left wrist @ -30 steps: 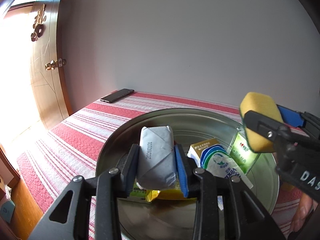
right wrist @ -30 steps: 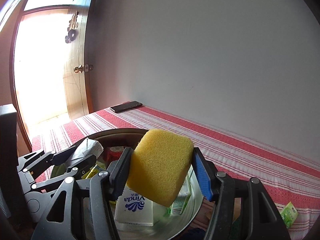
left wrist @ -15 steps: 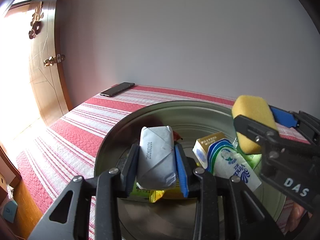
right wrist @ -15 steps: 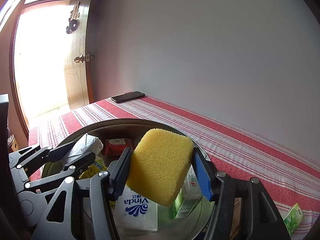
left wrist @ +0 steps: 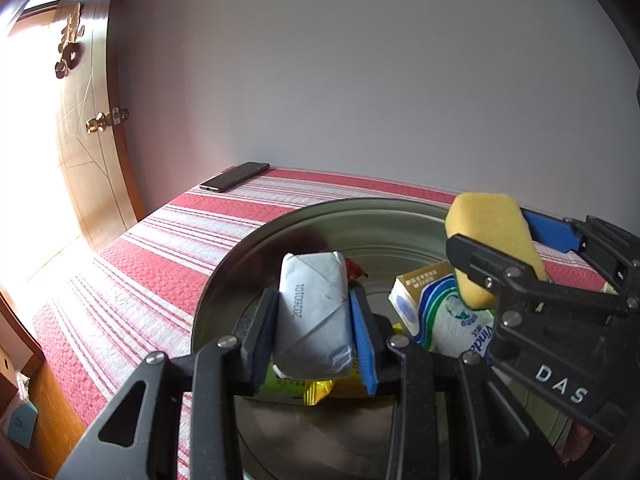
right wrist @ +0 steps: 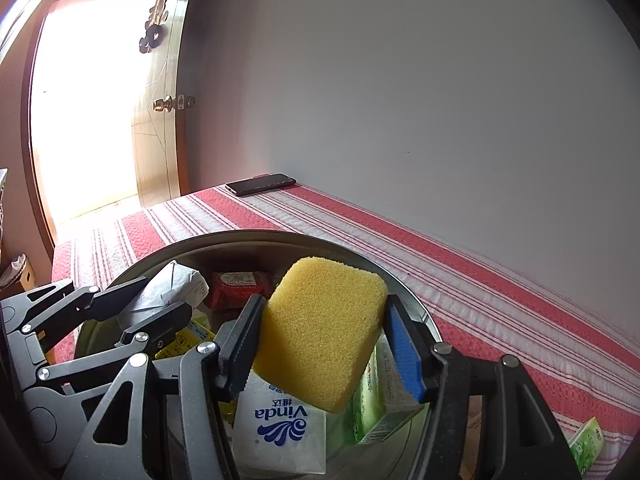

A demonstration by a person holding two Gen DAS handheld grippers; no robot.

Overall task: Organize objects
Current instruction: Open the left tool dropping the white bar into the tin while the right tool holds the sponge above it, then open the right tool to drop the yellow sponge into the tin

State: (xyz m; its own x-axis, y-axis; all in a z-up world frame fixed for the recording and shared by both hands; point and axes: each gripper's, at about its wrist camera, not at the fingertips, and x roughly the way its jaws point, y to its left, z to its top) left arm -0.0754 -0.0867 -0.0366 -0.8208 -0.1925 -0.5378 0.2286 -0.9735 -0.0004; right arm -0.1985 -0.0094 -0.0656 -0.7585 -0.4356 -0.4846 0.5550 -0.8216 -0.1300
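A round metal basin (left wrist: 320, 216) (right wrist: 248, 240) sits on the red-striped cloth. My left gripper (left wrist: 314, 308) is shut on a grey foil-wrapped packet (left wrist: 312, 312) (right wrist: 168, 292), held over the basin's left side. My right gripper (right wrist: 322, 344) (left wrist: 516, 248) is shut on a yellow sponge (right wrist: 320, 336) (left wrist: 488, 244), held above the basin's right part. Inside the basin lie a Vinda tissue pack (right wrist: 280, 432) (left wrist: 452, 320), a green carton (right wrist: 372, 404), a red packet (right wrist: 236, 284) and yellow sachets (left wrist: 316, 390).
A black phone (left wrist: 236, 176) (right wrist: 260, 184) lies at the far corner of the table by the wall. A small green packet (right wrist: 588, 444) lies on the cloth at the right. A wooden door (left wrist: 92, 120) stands open at the left.
The right gripper with the sponge has moved left and a little lower, further over the basin. The left gripper and its packet have stayed put.
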